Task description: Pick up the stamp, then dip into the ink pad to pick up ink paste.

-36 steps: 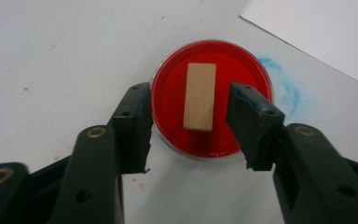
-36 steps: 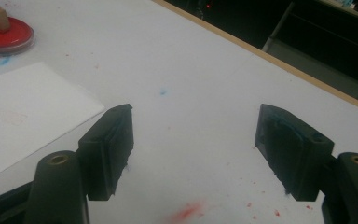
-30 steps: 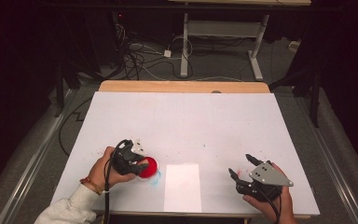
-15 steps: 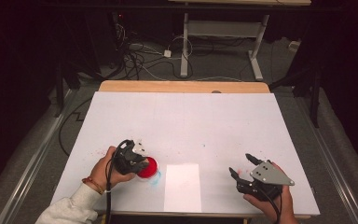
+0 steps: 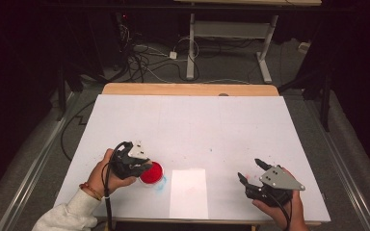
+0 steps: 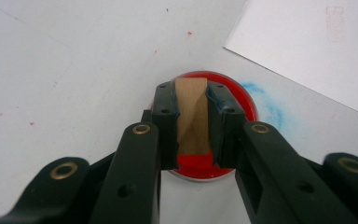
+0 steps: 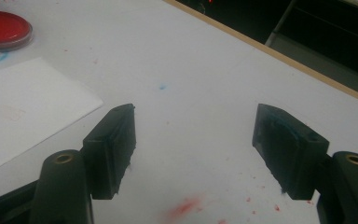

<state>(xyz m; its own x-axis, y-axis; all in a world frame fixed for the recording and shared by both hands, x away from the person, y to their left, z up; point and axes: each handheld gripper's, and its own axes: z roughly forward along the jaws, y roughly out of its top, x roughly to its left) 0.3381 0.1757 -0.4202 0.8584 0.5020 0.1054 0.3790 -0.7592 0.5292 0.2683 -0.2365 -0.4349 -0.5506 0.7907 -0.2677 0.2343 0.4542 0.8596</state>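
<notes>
Two hand-held black grippers work over a white-topped counter (image 5: 197, 125), seen from above with the person's forearms coming in from the near edge. The left gripper (image 5: 144, 167), near the counter's front left part, has its fingers (image 6: 165, 116) drawn in narrow and clamped on a small pale wooden block (image 6: 191, 116), one pad pressing each side. The block stands upright between them, directly over a round red ink pad in a clear dish (image 5: 152, 173), which lies flat on the counter just beside the left edge of a white rectangular sheet of paper (image 5: 189, 192). From the left gripper view it is not possible to tell whether the block's underside touches the red surface. A blue smudge (image 6: 261, 93) stains the counter at the pad's rim, on the side toward the paper.

The right gripper (image 5: 249, 168) sits well apart, near the counter's front right part, held in the person's right hand with a grey three-cornered plate (image 5: 279, 179) on top. Its fingers (image 7: 114, 140) stand wide, with bare counter between them and a red smear (image 7: 184, 207) on the surface just below. Small red and blue specks dot the white top. A light wooden strip (image 5: 188, 89) borders the counter's far edge, and tangled cables (image 5: 139, 53) lie on the dark floor beyond.
</notes>
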